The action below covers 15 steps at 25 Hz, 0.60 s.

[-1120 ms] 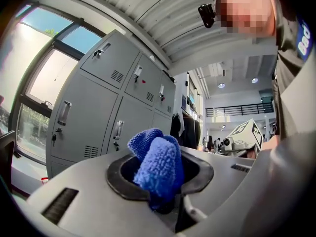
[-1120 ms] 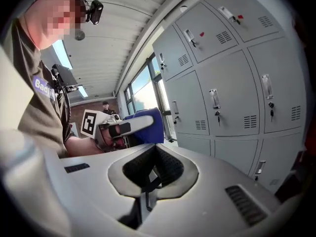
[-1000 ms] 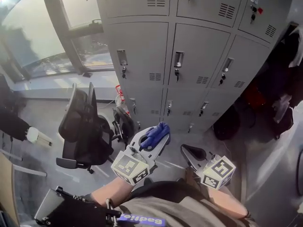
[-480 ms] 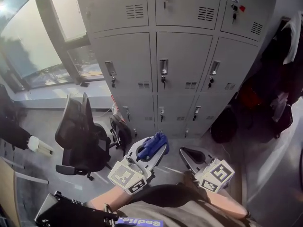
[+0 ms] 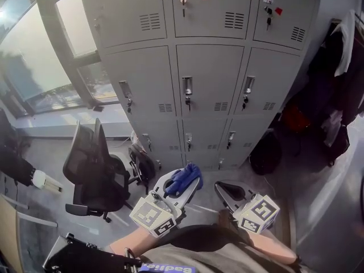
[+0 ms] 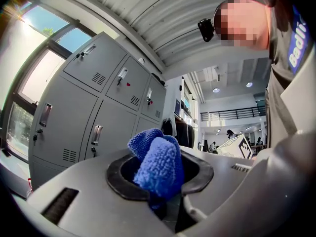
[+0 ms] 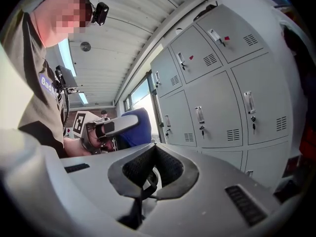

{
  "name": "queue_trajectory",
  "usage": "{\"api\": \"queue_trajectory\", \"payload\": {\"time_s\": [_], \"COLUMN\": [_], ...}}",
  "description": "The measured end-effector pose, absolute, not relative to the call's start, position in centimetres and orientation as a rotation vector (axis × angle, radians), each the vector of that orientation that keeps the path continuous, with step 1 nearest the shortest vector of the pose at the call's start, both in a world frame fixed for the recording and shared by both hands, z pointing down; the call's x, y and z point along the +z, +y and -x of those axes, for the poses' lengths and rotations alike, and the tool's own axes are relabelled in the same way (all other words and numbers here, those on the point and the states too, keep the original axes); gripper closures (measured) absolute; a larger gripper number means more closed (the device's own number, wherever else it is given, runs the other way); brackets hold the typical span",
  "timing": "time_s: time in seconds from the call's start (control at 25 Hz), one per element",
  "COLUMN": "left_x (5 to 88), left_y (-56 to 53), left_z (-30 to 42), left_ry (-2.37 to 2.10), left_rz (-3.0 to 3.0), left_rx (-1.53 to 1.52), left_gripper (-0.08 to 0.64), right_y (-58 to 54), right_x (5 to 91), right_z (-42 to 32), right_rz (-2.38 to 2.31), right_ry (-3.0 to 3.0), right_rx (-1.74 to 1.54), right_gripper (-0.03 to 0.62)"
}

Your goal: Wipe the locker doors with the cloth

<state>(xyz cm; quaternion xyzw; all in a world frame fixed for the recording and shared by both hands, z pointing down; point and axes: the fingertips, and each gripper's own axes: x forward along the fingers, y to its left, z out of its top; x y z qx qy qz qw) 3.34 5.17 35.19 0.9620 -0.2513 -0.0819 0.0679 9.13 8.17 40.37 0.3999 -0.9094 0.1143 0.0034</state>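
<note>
Pinching just a bunch of cloth (image 6: pixel 158 167), left claw (image 5: pixel 182 183) might drop it rubbing the locker doors (image 5: pixel 207 78); right claw (image 5: pixel 227 190) is closed, empty.

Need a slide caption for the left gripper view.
Left gripper holding a bunched blue cloth, grey locker doors ahead.

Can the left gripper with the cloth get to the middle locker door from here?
Probably yes. Nothing stands between the left gripper, shut on the blue cloth, and the middle locker door; the office chair sits off to the left.
</note>
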Motion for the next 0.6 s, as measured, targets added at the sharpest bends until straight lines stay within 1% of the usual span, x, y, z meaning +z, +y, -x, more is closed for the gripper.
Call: {"api": "queue_trajectory", "payload": {"time_s": [0.6], "left_x": [35.2], "left_y": [6.2], "left_z": [-3.3], "left_ry": [-0.723], "left_rz": [-2.905], "left_rx": [-0.234], "left_gripper": [0.434], "right_y": [9.3], "right_x": [40.8], "right_z": [-8.6], "right_rz": [-1.251], "right_ry": [-2.851], "right_rx": [0.384], "right_gripper": [0.588]}}
